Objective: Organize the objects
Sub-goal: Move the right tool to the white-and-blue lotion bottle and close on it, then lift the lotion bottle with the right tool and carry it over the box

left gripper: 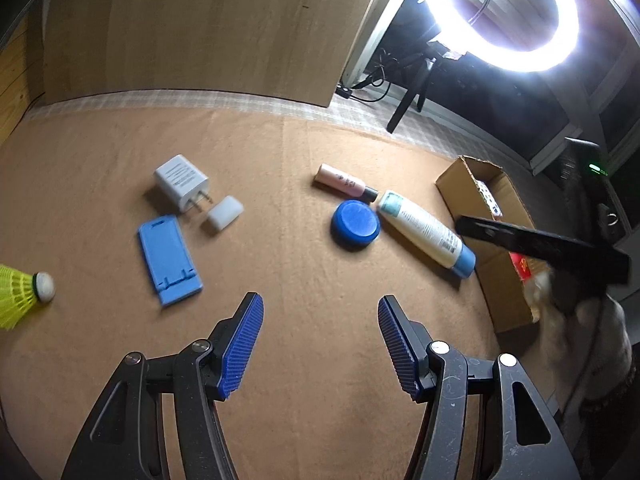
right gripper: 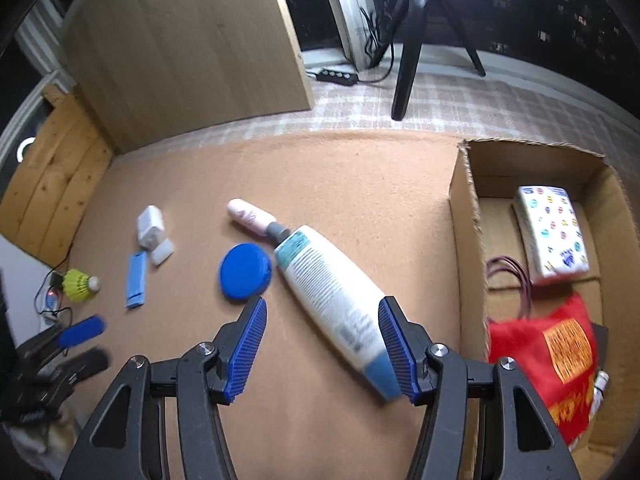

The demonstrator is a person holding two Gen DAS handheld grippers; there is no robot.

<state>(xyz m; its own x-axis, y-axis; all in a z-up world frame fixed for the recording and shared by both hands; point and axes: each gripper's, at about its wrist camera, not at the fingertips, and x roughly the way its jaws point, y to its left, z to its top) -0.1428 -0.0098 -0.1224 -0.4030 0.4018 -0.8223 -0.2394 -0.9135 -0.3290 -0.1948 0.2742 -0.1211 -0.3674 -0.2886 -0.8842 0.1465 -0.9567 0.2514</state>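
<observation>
Glaring ring light (left gripper: 500, 12), dim dark surroundings, fisheye-bent edges, slight motion blur

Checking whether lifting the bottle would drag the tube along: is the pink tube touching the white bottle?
Cannot tell. In the right wrist view the pink tube's dark cap meets the white bottle's end with no visible gap, but blur hides true contact.

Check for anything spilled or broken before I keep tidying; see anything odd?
Nothing spilled or visibly broken. The white bottle and pink tube lie on their sides on the mat rather than upright, and the cardboard box has a ragged torn rim.
</observation>
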